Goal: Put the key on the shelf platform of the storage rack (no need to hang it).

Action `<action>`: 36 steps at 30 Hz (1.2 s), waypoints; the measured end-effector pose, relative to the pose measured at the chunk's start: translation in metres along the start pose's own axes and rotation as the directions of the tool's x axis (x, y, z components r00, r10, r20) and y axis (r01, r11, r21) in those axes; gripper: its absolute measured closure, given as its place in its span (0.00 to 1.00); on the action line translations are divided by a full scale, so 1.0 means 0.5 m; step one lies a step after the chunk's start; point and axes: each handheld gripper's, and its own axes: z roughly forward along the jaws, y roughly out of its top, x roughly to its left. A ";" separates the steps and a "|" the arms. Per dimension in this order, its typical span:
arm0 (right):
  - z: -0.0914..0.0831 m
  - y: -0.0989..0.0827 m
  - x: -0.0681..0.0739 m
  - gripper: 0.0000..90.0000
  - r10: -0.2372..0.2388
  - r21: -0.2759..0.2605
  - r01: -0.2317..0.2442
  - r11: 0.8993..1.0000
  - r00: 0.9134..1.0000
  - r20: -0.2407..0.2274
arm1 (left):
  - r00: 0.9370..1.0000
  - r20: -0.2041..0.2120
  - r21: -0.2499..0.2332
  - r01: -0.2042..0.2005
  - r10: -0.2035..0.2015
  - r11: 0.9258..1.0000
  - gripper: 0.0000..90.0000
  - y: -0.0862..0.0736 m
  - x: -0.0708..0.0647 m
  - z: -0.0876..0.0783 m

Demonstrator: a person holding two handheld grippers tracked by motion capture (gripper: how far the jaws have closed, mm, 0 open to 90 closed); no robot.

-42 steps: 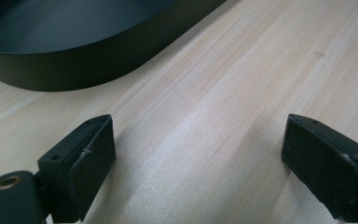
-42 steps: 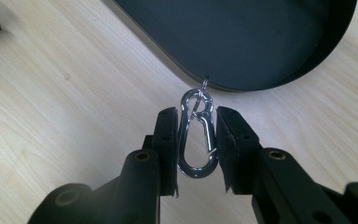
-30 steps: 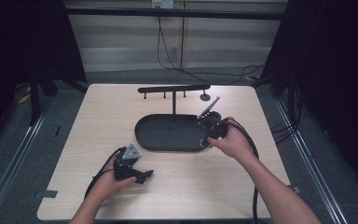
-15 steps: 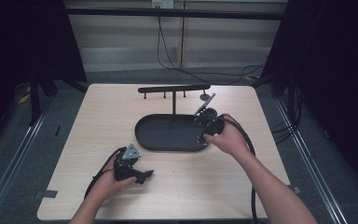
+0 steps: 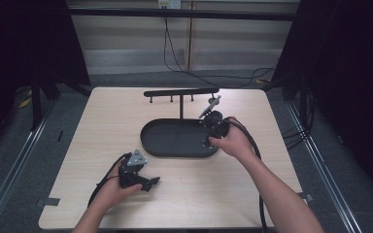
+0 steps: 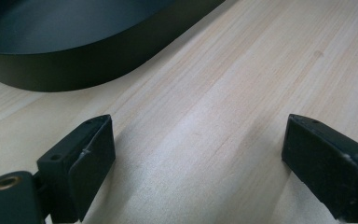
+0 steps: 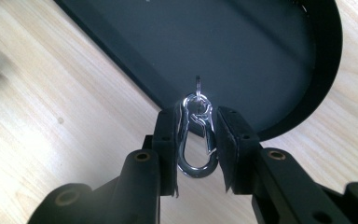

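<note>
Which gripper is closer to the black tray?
Right. The right gripper, shut on a silver clip, hangs over the tray's far right end. The left gripper sits on the table nearer the person.

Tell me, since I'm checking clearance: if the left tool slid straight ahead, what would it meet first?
Probably nothing soon: the left tool, open, points along bare table; the black tray sits off to the left of that line, though depth is uncertain.

Tray (image 6: 74, 70) cut off by the top and left edges in the left gripper view. In the high view, the right hand (image 5: 230, 141) hides its gripper's fingers; clip too small to tell.
</note>
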 end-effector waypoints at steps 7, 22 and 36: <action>0.005 0.015 0.000 0.78 -0.011 0.006 0.011 1.000 1.000 0.010 | 1.000 0.000 0.000 0.000 0.000 1.000 0.10 0.000 0.000 0.000; 0.043 0.041 -0.007 0.78 -0.014 0.030 0.013 0.999 1.000 0.027 | 1.000 0.004 0.003 -0.005 0.005 1.000 0.10 0.000 0.000 0.000; 0.075 0.053 -0.019 0.78 -0.007 0.020 0.007 1.000 0.999 0.036 | 1.000 0.007 0.001 -0.007 0.007 1.000 0.10 0.000 0.000 0.000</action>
